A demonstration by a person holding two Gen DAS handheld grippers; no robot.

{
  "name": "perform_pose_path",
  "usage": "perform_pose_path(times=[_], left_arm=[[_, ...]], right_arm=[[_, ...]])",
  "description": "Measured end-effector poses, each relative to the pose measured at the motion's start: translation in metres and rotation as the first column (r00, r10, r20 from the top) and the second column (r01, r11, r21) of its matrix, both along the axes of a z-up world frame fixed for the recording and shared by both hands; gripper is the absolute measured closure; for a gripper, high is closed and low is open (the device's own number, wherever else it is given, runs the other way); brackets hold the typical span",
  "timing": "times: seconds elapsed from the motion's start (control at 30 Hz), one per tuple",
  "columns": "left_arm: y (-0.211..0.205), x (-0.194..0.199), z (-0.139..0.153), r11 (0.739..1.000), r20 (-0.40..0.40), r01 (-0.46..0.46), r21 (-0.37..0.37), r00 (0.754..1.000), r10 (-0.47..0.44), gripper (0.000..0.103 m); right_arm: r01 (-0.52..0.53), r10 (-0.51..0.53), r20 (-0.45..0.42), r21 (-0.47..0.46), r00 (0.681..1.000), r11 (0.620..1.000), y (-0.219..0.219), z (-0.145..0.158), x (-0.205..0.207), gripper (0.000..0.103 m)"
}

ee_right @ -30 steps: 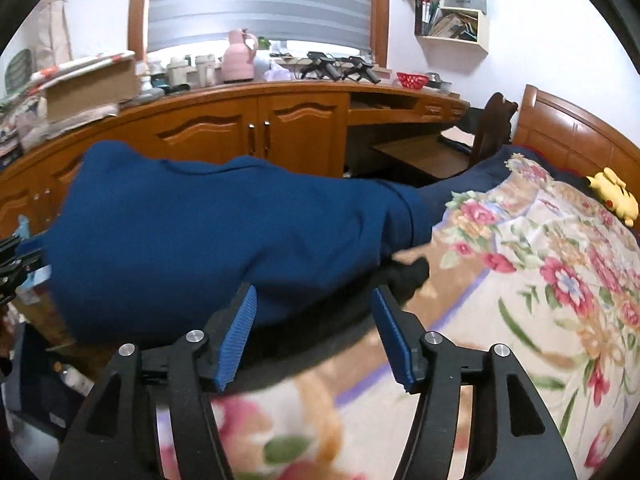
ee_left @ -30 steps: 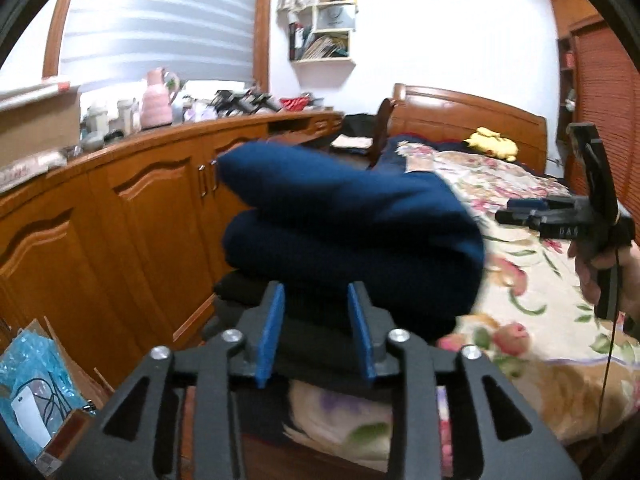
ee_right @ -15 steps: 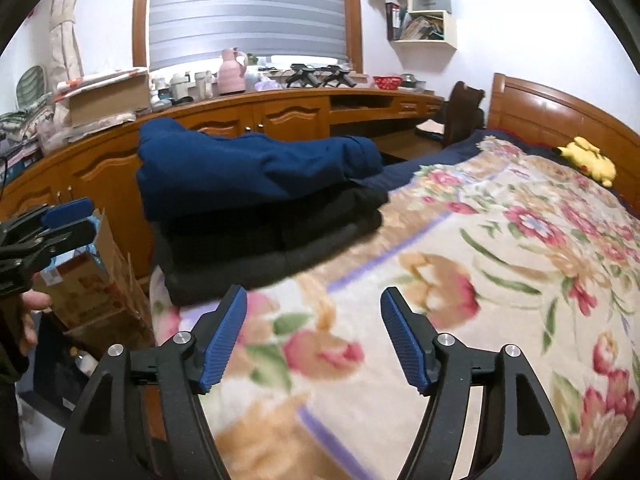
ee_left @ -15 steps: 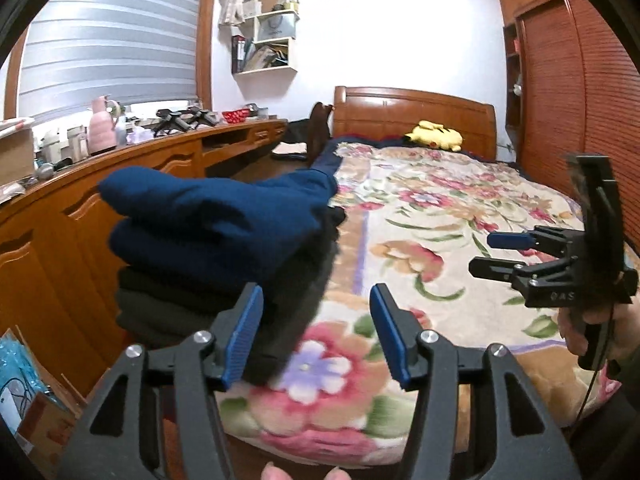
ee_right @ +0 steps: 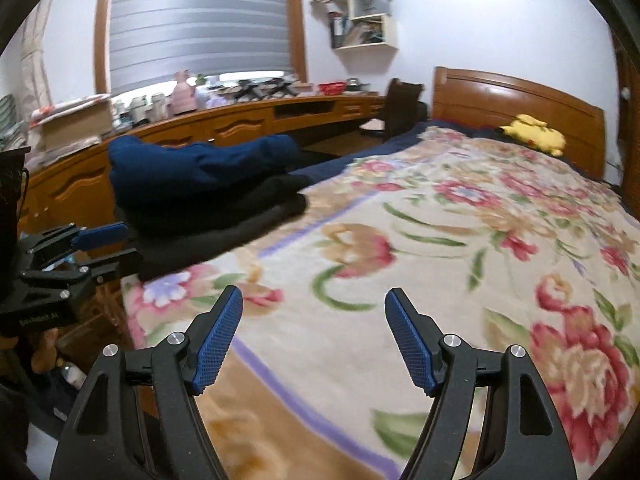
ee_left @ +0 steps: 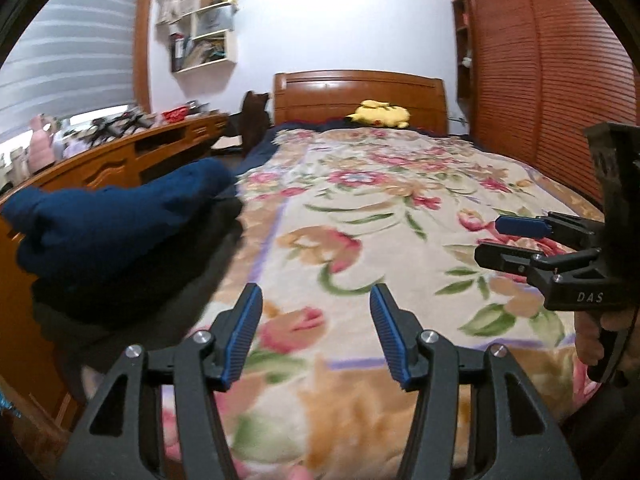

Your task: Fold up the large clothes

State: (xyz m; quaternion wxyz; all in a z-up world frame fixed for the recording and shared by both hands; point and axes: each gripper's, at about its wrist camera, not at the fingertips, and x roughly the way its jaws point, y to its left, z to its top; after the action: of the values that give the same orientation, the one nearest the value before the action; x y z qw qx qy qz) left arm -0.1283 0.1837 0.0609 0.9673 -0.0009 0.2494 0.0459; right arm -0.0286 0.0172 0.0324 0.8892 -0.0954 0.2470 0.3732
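Navy garment (ee_right: 200, 168) folded atop dark stack (ee_right: 216, 220) at bed's left edge, long axis toward headboard; left gripper (ee_left: 316, 328) nearer. Right gripper (ee_right: 314, 332) also spread, empty.

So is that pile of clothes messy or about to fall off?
A bit. The blue garment lies lumpy and crooked atop the black folded clothes, right at the bed's corner. Nothing has fallen.

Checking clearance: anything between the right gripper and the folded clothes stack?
Only bare floral blanket lies between the right gripper and the folded clothes stack, seen in the right wrist view.
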Motion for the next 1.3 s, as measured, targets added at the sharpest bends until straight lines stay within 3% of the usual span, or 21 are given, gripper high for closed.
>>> perform_pose_path(times=[0.37, 0.67, 0.77, 1.07, 1.3], left_arm=[[-0.093, 0.067, 0.009, 0.992, 0.063, 0.127, -0.021, 0.99, -0.125, 0.048], [-0.157, 0.111, 0.006, 0.981, 0.083, 0.191, -0.044, 0.979, -0.187, 0.048], [-0.166, 0.119, 0.0, 0.977, 0.075, 0.201, -0.073, 0.978, -0.196, 0.048], [-0.169, 0.128, -0.022, 0.983, 0.073, 0.172, -0.061, 0.983, -0.167, 0.048], [-0.166, 0.128, -0.034, 0.987, 0.058, 0.152, -0.058, 0.987, -0.148, 0.048]], right_arm=[[0.218, -0.219, 0.063, 0.013, 0.974, 0.976, -0.1, 0.011, 0.016, 0.028], [0.386, -0.387, 0.11, 0.035, 0.915, 0.922, -0.165, 0.007, 0.022, 0.027], [0.422, -0.425, 0.115, 0.048, 0.898, 0.905, -0.18, 0.001, 0.025, 0.027], [0.507, -0.513, 0.155, 0.079, 0.845, 0.858, -0.204, -0.018, 0.032, 0.027], [0.508, -0.514, 0.15, 0.074, 0.845, 0.858, -0.204, -0.027, 0.036, 0.027]])
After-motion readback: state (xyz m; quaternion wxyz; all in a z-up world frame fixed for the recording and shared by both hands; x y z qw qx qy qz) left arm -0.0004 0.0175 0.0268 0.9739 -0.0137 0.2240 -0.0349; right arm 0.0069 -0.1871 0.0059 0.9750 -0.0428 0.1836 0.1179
